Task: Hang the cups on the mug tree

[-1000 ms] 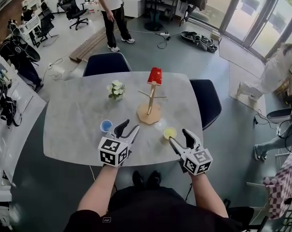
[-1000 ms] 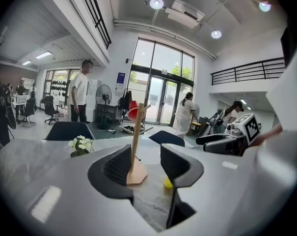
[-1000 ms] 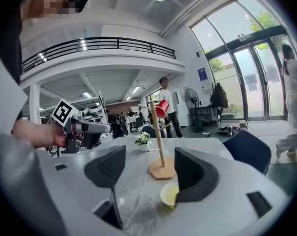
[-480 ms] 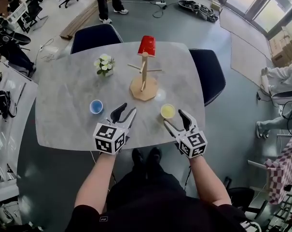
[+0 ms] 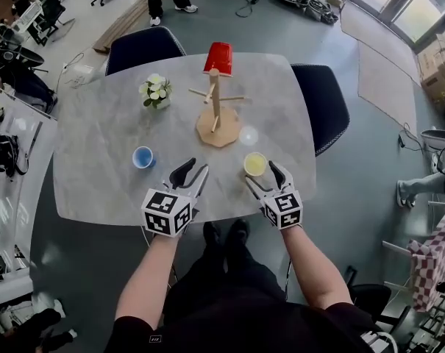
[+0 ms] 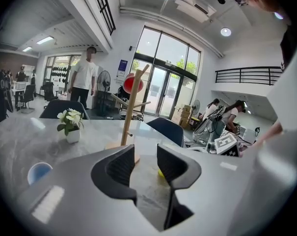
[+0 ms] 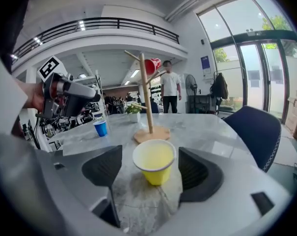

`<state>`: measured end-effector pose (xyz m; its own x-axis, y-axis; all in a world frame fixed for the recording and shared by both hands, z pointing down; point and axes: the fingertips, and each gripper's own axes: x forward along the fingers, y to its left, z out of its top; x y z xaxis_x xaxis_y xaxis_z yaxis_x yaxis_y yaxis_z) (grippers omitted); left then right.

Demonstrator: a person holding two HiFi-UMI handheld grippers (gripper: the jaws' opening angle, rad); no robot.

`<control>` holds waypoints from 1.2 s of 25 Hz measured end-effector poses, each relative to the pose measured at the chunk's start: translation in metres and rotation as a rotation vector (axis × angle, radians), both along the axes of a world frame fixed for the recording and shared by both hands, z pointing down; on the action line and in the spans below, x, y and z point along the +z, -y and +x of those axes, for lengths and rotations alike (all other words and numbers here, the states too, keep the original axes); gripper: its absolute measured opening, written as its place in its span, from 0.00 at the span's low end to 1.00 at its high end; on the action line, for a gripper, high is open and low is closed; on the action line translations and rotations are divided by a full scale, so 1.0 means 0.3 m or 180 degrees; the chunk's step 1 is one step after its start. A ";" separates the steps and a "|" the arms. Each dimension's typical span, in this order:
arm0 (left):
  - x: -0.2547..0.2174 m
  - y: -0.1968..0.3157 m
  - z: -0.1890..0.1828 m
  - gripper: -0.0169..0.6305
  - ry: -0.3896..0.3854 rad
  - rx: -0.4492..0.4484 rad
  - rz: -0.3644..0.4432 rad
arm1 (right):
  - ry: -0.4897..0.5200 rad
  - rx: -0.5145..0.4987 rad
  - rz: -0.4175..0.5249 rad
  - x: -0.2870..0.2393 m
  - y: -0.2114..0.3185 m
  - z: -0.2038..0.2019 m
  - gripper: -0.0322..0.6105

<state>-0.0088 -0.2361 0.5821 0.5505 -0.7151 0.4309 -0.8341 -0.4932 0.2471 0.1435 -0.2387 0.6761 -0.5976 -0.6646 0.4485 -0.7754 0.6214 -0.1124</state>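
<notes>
- Your table (image 5: 104, 160): grey marbled stone look, smooth, faint sheen.
- Mug tree (image 5: 215, 105), upper centre: pale bare wood, matt.
- Yellow cup (image 5: 255, 164) before you: smooth, matt.

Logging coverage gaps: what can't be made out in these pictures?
- Yellow cup, left gripper view: mostly hidden behind the left gripper; a sliver shows.
- Blue cup, same view: base cut off by that gripper's body.
- How the red cup sits on the mug tree: too small in head view, partly behind the tree in left gripper view.

Mug tree (image 5: 216, 116) centre, top cup (image 5: 218, 57) atop; plant (image 5: 155, 90) left; left cup (image 5: 143, 157), right cup (image 5: 255, 164) nearer.
</notes>
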 end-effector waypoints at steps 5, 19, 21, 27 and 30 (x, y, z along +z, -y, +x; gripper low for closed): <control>0.023 0.008 -0.030 0.25 0.0029 -0.0071 0.0001 | -0.0031 -0.0060 -0.0008 0.061 0.033 -0.009 0.57; 0.009 0.028 -0.070 0.23 0.0015 -0.0214 -0.0034 | -0.0130 -0.0080 0.0092 -0.016 0.111 -0.042 0.55; -0.022 0.029 -0.092 0.22 0.0013 -0.0281 -0.0003 | -0.0109 -0.0098 0.0190 -0.092 0.119 -0.026 0.54; -0.115 0.006 -0.109 0.22 0.0068 -0.0369 0.0103 | -0.0023 -0.0148 0.0403 -0.296 0.144 0.008 0.54; -0.166 0.004 -0.113 0.22 0.0084 -0.0402 0.0174 | 0.0076 -0.0199 0.0415 -0.391 0.151 0.010 0.54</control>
